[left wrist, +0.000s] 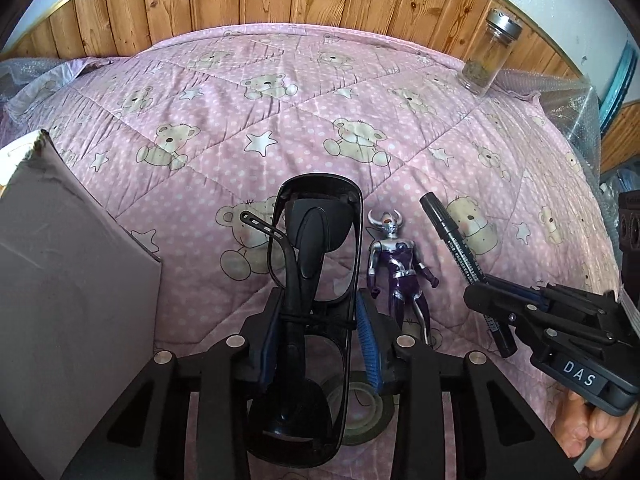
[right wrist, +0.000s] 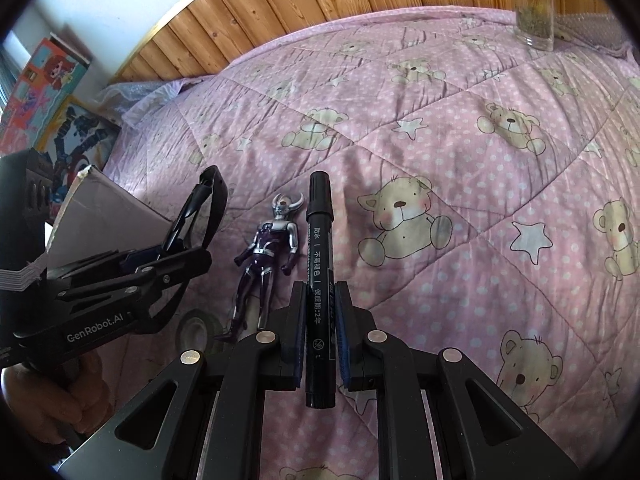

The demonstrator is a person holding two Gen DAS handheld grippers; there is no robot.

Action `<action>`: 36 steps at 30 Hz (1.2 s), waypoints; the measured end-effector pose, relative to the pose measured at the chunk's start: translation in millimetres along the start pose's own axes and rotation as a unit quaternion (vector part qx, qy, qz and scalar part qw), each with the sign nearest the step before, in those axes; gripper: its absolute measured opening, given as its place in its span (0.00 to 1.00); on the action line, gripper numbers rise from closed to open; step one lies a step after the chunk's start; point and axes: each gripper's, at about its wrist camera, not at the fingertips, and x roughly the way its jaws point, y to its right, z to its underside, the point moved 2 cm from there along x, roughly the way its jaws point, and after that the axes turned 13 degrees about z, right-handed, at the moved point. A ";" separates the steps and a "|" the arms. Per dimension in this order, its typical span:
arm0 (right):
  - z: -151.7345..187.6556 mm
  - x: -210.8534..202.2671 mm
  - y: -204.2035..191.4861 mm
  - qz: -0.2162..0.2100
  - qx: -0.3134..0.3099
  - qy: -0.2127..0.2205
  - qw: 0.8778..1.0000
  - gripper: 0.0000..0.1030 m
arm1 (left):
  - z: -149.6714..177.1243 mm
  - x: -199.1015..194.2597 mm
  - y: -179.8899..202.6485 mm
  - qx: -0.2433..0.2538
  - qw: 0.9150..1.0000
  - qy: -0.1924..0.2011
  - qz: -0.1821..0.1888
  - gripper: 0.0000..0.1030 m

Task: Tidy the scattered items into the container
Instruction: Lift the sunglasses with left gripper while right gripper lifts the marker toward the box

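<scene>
Left tool (left wrist: 320,320): closed on the black sunglasses (left wrist: 316,240), held above the pink quilt (left wrist: 320,100) beside the grey box (left wrist: 72,280). Right tool (right wrist: 318,320): clamped on the black marker (right wrist: 319,264). The toy figure (left wrist: 400,264) lies on the quilt between both tools; a tape roll (left wrist: 360,412) rests under the left tool

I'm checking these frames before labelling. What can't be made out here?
- Container inside: both views show only an outer wall.
- Tape roll: mostly behind the left gripper and sunglasses.
- Glass jar: top cut off in the right wrist view.
- Marker: small print unreadable.
</scene>
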 end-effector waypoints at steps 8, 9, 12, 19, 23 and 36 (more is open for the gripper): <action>3.8 -19.0 -12.3 -0.003 -0.003 0.010 1.000 0.14 | 3.7 -22.8 6.0 -0.002 1.000 0.011 0.010 0.35; 4.8 -21.7 -13.9 -0.003 -0.002 0.011 1.000 0.14 | 4.8 -26.4 5.9 -0.003 1.000 0.013 0.012 0.35; 8.0 -28.7 -18.1 -0.005 0.000 0.013 1.000 0.14 | 8.2 -34.9 6.6 -0.007 1.000 0.018 0.017 0.35; 24.2 -46.9 -32.9 -0.011 0.005 0.016 1.000 0.14 | 17.3 -58.8 13.8 -0.007 0.999 0.034 0.033 0.35; 34.7 -57.5 -42.6 -0.016 0.011 0.018 1.000 0.14 | 24.5 -72.6 17.9 -0.006 0.998 0.042 0.043 0.35; 55.6 -90.4 -75.4 -0.025 0.010 0.034 0.999 0.14 | 53.1 -114.5 21.7 -0.010 0.995 0.062 0.071 0.35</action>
